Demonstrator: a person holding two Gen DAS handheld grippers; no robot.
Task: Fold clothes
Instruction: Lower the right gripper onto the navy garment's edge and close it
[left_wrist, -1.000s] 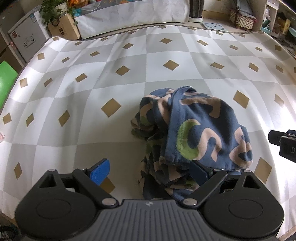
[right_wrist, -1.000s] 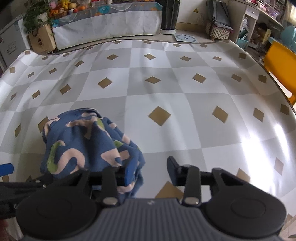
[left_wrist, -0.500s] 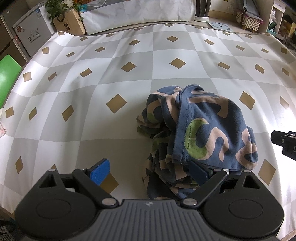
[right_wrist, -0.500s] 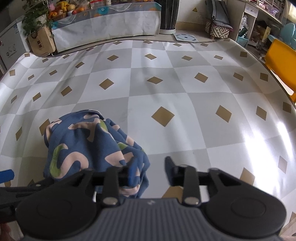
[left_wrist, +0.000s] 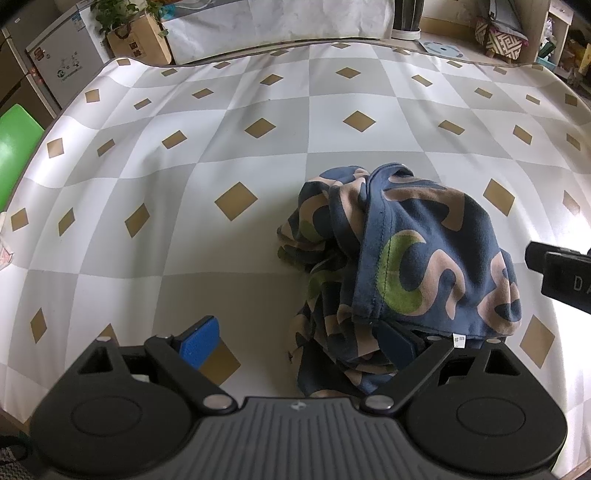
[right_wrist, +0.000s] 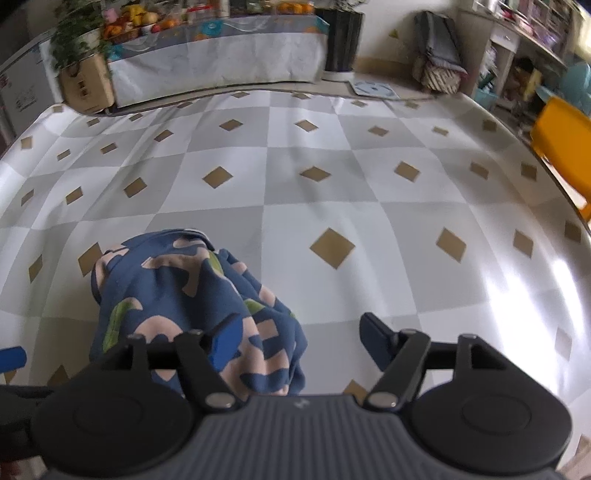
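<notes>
A crumpled blue garment (left_wrist: 424, 258) with tan and green shapes lies bunched on the checkered table (left_wrist: 258, 147). The left claw (left_wrist: 299, 343) stands wide apart, its blue pad clear of the garment, its other finger tucked under the cloth's near edge. The right claw (right_wrist: 299, 339) has just been opening; its jaws stand apart, nearer pad against the garment, gripping nothing

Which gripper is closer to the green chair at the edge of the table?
Left. The left gripper sits beside the blue patterned garment, on the side toward the green chair. The right gripper is over the garment's other side, farther from it.
</notes>
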